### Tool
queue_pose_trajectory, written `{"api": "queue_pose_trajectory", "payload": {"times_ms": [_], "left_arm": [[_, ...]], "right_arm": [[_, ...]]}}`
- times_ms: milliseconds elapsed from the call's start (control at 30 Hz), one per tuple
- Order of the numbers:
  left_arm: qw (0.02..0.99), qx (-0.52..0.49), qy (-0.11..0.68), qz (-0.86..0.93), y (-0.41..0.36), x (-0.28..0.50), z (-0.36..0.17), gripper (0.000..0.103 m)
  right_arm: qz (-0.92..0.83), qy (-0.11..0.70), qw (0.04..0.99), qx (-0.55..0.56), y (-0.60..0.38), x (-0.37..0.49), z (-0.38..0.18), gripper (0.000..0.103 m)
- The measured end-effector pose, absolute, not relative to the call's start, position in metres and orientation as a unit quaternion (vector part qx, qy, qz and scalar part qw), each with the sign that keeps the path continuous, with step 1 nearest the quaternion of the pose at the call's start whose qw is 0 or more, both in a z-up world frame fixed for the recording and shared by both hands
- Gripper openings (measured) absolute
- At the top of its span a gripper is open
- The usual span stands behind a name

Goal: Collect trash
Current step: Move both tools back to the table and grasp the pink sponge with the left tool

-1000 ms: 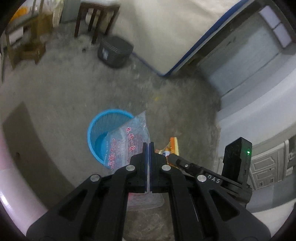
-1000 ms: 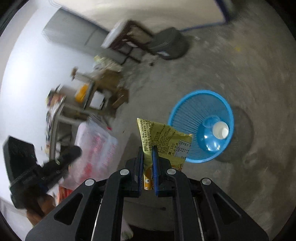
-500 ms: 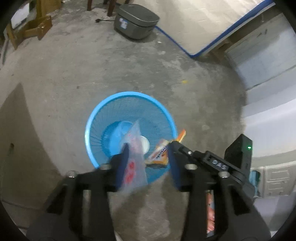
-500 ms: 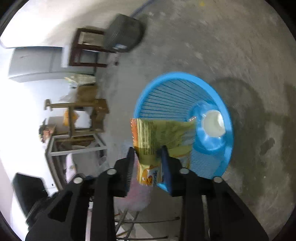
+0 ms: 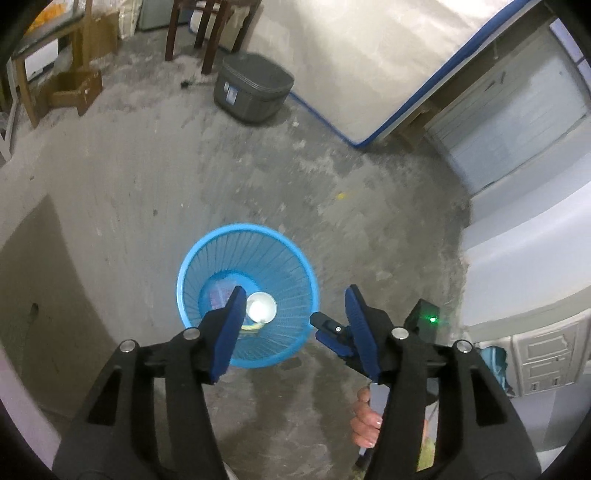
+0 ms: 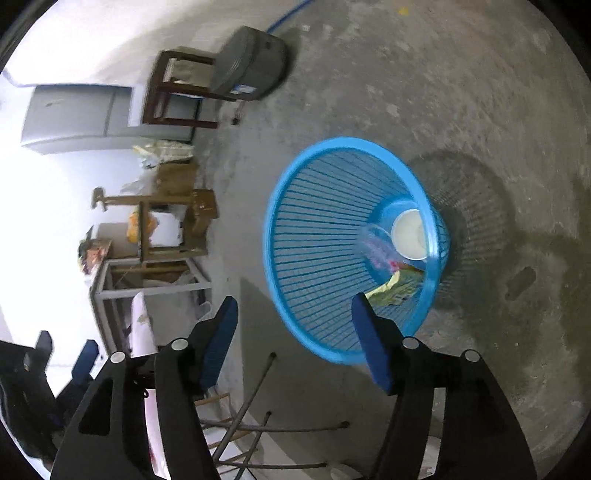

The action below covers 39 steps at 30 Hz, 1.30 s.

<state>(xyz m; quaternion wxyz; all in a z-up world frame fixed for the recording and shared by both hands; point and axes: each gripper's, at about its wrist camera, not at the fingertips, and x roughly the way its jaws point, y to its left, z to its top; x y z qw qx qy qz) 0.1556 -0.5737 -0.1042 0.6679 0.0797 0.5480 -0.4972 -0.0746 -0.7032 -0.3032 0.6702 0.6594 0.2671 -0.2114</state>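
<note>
Left wrist view: nearest to us, our left tool stands with its blue-padded jaws well apart and nothing between them; they have just been opening. At 4 o'clock beside it the right tool shows as a blue tip, with a hand on its handle below. In the right wrist view that tool is likewise spread and empty, its jaws also having just opened.

We judge the drop step finished: the trash lies in the blue basket, which sits on the concrete floor just beyond the left tool's fingertips. Next we would need to lift both tools clear of the rim and look for more litter; a small yellow scrap lies on the floor at 1 o'clock from the basket.

The basket is round, slatted plastic, tapering to a solid base. Inside rest a white cup, a crumpled yellow-green snack wrapper and a thin clear bag with red print. The floor is rough, mottled grey. Farther, at 12 o'clock, sit a squat grey rounded bin and dark wooden chair legs.
</note>
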Motion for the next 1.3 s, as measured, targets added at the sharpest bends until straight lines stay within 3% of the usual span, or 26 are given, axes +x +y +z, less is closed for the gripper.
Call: {"api": "queue_pose_trajectory", "payload": {"times_ms": [233,400,667,967,1300], "left_arm": [[0.697,0.073,0.506,-0.503,-0.485,0.159,0.004,0.061],[0.746,0.046,0.447,-0.493,-0.369,0.176,0.081,0.069],[0.828,-0.020,0.397,-0.394,-0.163,0.222,0.143,0.073],[0.876,-0.085,0.390,-0.273,0.002,0.290,0.126,0.078],[0.874,0.048,0.378,-0.303,-0.001,0.391,0.039,0.089]], "right_arm": [[-0.177,0.288,0.737,0.585,-0.668,-0.082,-0.216,0.072],[-0.134,0.310,0.775,0.534,-0.632,-0.074,-0.145,0.075],[-0.040,0.318,0.802,0.504,-0.563,-0.043,-0.070,0.076],[0.076,0.361,0.793,0.485,-0.472,0.041,-0.032,0.076],[0.153,0.435,0.730,0.503,-0.379,0.159,-0.052,0.076]]}}
